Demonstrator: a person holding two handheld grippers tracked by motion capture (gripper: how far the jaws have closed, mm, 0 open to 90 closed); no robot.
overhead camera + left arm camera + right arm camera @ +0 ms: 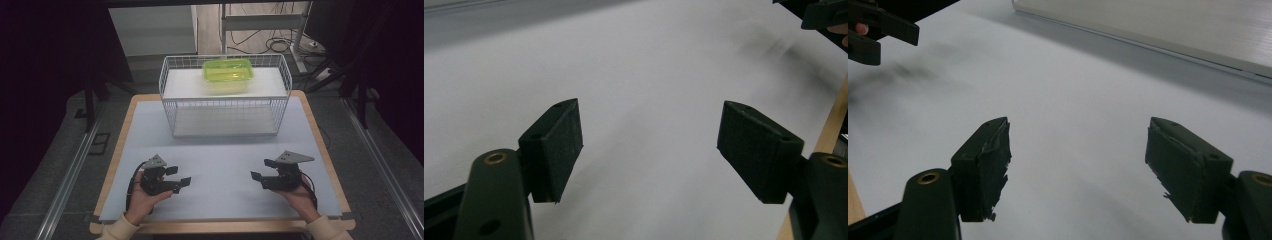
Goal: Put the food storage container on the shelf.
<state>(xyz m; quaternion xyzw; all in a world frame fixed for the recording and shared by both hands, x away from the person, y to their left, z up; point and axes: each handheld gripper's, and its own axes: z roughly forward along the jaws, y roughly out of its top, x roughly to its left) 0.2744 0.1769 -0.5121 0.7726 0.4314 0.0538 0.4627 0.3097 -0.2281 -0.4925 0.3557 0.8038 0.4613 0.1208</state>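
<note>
**Both grippers idle at the near edge, box far up the frame**

Low in the high view, the left gripper (178, 177) and right gripper (261, 170) rest on the grey mat (225, 150), jaws apart and empty, tips turned toward each other; above them, mid-frame, stands the white wire basket (172, 107); inside it, on a raised white shelf, sits the green-lidded plastic box (227, 75), long axis across the frame; it lies up and slightly right of centre, so the right gripper looks marginally nearer.

Dim room: grey floor (50, 165), cables (272, 45) seemingly under a far desk (260, 20).
</note>
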